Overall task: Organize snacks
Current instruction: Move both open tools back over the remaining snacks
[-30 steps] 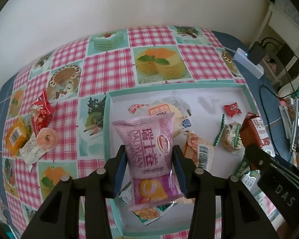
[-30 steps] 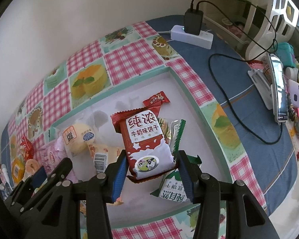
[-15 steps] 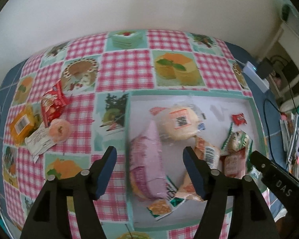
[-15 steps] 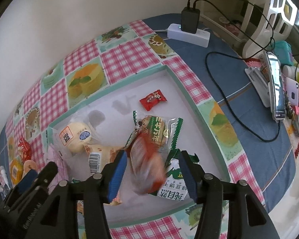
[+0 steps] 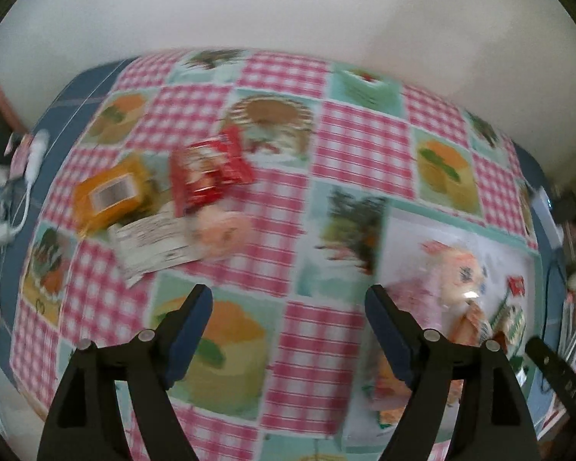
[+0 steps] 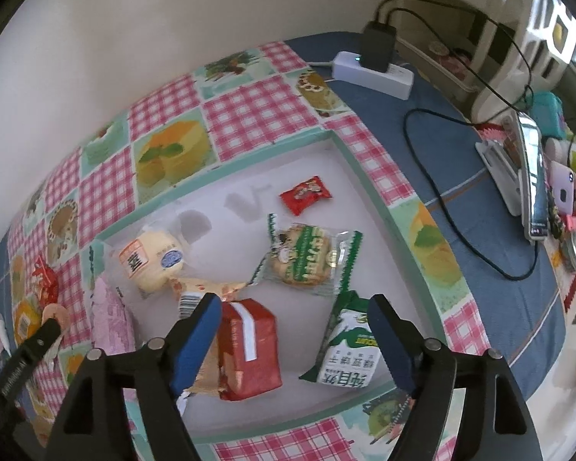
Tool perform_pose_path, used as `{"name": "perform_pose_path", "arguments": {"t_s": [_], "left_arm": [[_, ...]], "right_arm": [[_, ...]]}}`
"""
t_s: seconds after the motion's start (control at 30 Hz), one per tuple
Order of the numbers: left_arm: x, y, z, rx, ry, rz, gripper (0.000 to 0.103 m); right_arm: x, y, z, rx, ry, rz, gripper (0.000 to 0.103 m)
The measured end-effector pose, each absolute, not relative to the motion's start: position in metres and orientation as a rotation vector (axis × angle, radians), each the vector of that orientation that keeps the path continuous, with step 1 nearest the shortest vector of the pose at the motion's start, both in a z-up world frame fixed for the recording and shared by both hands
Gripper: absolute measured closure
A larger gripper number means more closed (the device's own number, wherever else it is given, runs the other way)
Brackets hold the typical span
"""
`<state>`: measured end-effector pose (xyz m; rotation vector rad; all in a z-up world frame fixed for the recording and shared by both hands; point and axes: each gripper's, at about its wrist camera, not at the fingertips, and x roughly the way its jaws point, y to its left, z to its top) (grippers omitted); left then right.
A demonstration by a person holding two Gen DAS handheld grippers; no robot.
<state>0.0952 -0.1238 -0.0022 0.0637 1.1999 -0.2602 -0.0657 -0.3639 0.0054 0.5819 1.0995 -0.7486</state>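
Note:
My left gripper (image 5: 288,299) is open and empty above the checked tablecloth; the view is blurred. Ahead and left of it lie a red snack packet (image 5: 207,171), an orange packet (image 5: 111,194) and a round peach jelly cup (image 5: 220,232). My right gripper (image 6: 293,313) is open and empty over the white tray (image 6: 368,188). In the tray lie the red milk-biscuit pack (image 6: 249,349), a green-and-white pack (image 6: 345,349), a green cookie pack (image 6: 307,259), a small red candy (image 6: 306,194), a round bun (image 6: 153,259) and the pink cake pack (image 6: 109,319).
A white power strip with a black charger (image 6: 376,65) and black cables (image 6: 441,207) lie on the blue cloth to the right. A phone on a stand (image 6: 533,176) and clutter stand at the far right. The wall runs behind the table.
Both grippers opened and dropped their packs into the tray: pink cake pack from the left, red milk-biscuit pack from the right. The left gripper then swung left toward the loose snacks.

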Motion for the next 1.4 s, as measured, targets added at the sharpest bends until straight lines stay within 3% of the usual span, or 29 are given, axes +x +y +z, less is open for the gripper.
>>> {"name": "perform_pose_path", "arguments": {"t_s": [0.1,0.2,0.23,0.6,1.4], "left_arm": [[0.103,-0.101,-0.002,0.039,1.189,-0.195,0.02],[0.111,-0.077,-0.003,0.018,1.181,-0.125,0.006],[0.114,-0.067,-0.003,0.005,1.177,-0.103,0.005],[0.128,0.0,-0.008,-0.1,1.187,0.018,0.005],[0.133,0.077,-0.022,-0.209,1.199,0.149,0.005]], "right_arm": [[-0.059,-0.355,0.007,0.561,1.098,-0.724,0.018],[-0.05,-0.341,0.009,0.535,1.09,-0.692,0.011],[-0.047,-0.337,0.009,0.528,1.088,-0.682,0.008],[-0.012,-0.283,0.013,0.433,1.083,-0.566,0.0],[0.046,-0.21,0.006,0.384,1.06,-0.38,0.0]]}}
